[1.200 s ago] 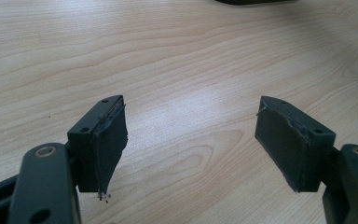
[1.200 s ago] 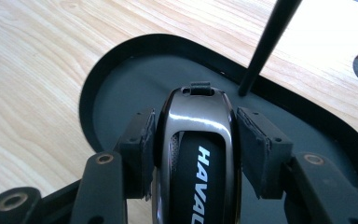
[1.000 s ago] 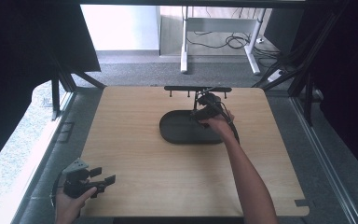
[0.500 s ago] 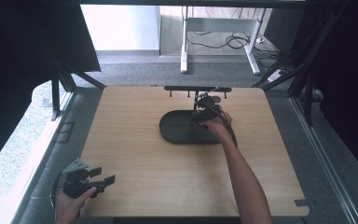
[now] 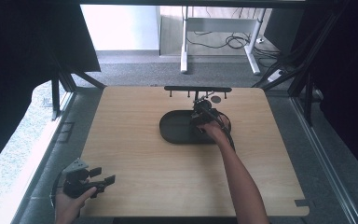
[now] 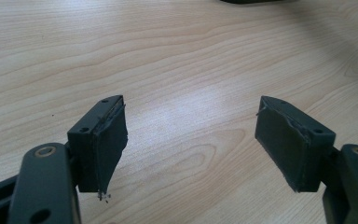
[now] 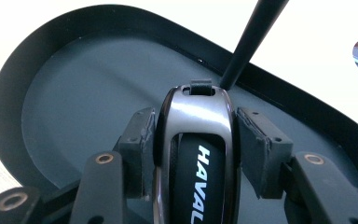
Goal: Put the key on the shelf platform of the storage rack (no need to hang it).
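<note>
Holding a HAVAL car key fob (image 7: 196,154) w/ our right gripper (image 7: 193,140), jaws clamped on its sides, over the right end of the black oval tray (image 5: 177,128). Judgement: we keep the squeeze even and lower it flat, clear of the black rod (image 7: 254,42) beyond the tray.

Left gripper (image 6: 191,140): jaws wide apart, empty, well apart from tray, nr table (image 5: 135,154) corner.

Count: 1 fob, 1 tray, 1 peg rack (image 5: 198,88) behind tray, 2 grippers.

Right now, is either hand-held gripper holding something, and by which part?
The right hand-held gripper holds a HAVAL car key fob by its two sides, above the black tray. The left hand-held gripper holds nothing.
</note>
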